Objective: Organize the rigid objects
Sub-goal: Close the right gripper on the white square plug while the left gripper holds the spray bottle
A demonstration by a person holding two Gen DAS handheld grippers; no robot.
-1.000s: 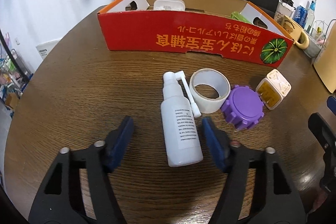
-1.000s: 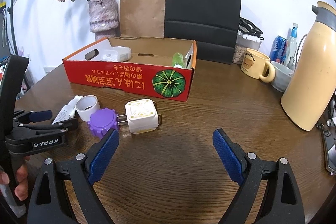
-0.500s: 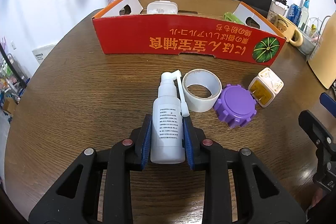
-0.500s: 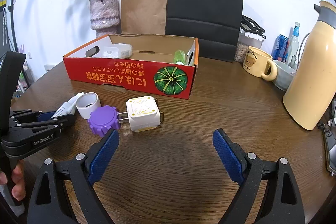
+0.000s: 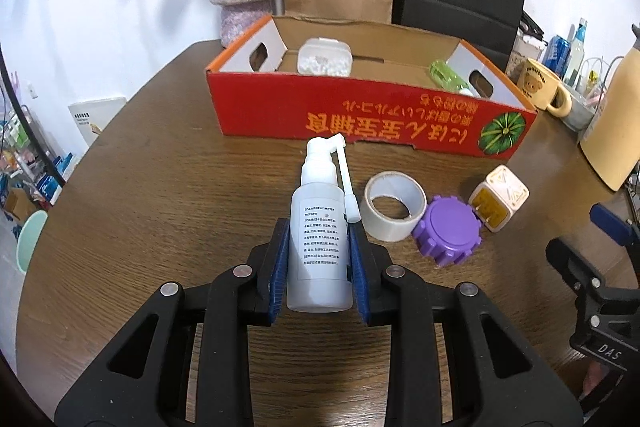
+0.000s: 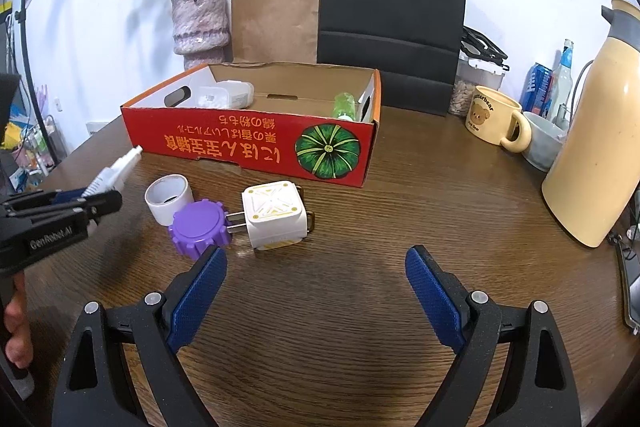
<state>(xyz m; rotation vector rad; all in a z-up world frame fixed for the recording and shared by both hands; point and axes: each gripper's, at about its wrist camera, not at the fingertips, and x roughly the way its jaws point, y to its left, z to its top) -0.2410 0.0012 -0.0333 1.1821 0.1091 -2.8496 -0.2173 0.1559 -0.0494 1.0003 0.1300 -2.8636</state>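
White spray bottle (image 5: 319,243) clamped in L gripper (image 5: 319,259) jaws (label: L view only); R gripper (image 6: 316,283) jaws wide, empty.

The left hand-held gripper (image 6: 60,215) at nine o'clock carries white lettering, "GenRobot.AI", along its black side. The right hand-held gripper (image 5: 600,311) shows "DAS" on its body. The red box (image 6: 248,143) bears orange Japanese characters, upside down. The spray bottle (image 5: 320,247) label print is too small to read.
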